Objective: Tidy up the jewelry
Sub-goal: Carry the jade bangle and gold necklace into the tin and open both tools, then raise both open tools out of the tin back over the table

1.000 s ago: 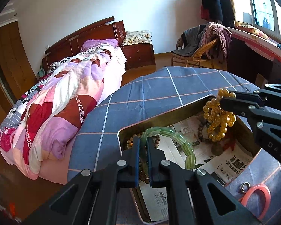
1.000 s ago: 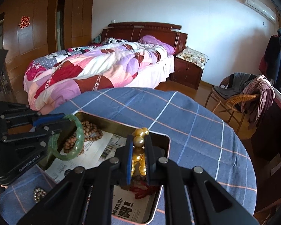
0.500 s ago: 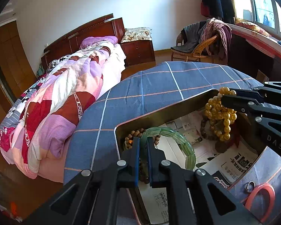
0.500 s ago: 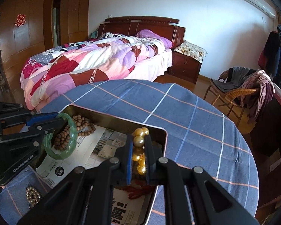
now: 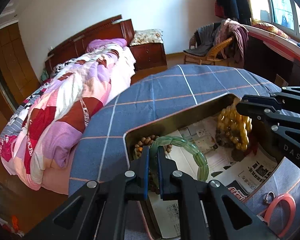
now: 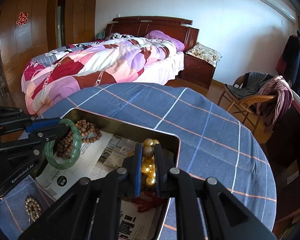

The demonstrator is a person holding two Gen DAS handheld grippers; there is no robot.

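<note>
Left wrist view: the left tongs (image 5: 152, 156) pinch the green bangle (image 5: 192, 156), which hangs inside the metal tin (image 5: 170, 118) just above the brown wooden beads (image 5: 145, 142) in its near-left corner. The tin stands on the counter (image 5: 170, 88) and is lined with newspaper (image 5: 192, 138). Across the tin the right tongs (image 5: 242, 105) hold the gold bead bracelet (image 5: 235, 128) against the far-right wall. A pink bangle (image 5: 280, 208) and a small ring (image 5: 269, 197) lie on the cloth outside the tin.

Risk: the bangle is caught by a narrow part of its rim only; a tilt of the hand could swing it out of the pads, or it could snag the wooden beads below on release.

Right wrist view: the right tongs (image 6: 148, 152) are pressed on the gold bead bracelet (image 6: 148, 166), its lower loops dangling over a red tassel (image 6: 148, 203) on the tin floor. A cluster of pale beads (image 6: 32, 206) lies on the counter, outside.

Risk: the strand is round and slippery, so it could slide free and spill over the tin's rim.

Against the earlier frames: both items hang lower in the tin, the gold bracelet now below the rim line; both grips are unchanged
</note>
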